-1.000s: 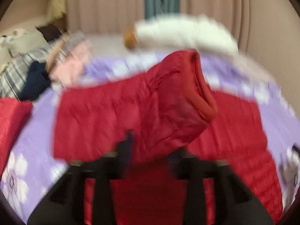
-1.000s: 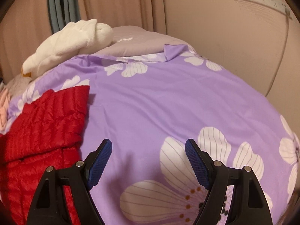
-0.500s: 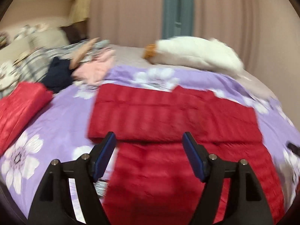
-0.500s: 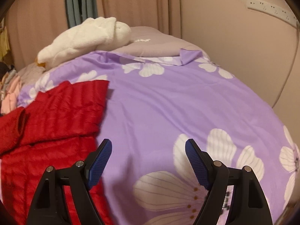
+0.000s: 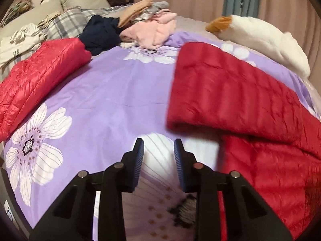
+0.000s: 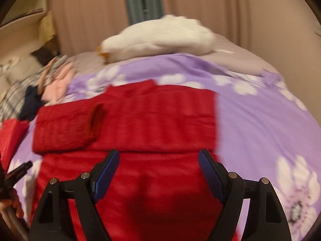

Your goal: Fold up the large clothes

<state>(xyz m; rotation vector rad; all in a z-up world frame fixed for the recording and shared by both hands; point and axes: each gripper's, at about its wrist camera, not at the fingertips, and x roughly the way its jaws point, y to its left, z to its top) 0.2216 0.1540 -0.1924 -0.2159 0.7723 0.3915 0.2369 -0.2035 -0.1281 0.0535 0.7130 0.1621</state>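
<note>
A red quilted jacket [image 5: 250, 104] lies flat on the purple flowered bedspread [image 5: 112, 92], with one sleeve [image 6: 64, 128] folded across its chest. My left gripper [image 5: 158, 142] hovers over a white flower of the bedspread, just left of the jacket. Its jaws are closing, a narrow gap remains, and nothing is between them. My right gripper [image 6: 159, 152] stands open above the jacket's [image 6: 160, 120] middle, holding nothing. The left gripper's tip [image 6: 19, 170] and a hand show at the left edge of the right wrist view.
A second red jacket [image 5: 36, 74] lies folded at the bed's left. Behind it is a pile of pink, navy and plaid clothes [image 5: 128, 26]. A white plush toy [image 5: 260, 36] rests at the back right, with curtains beyond. Bare bedspread [image 6: 260, 124] lies right of the jacket.
The left gripper let go of the raised sleeve, which now lies across the jacket, then slid left onto bare bedspread and narrowed. The right gripper swung left from bare bedspread to above the jacket.
</note>
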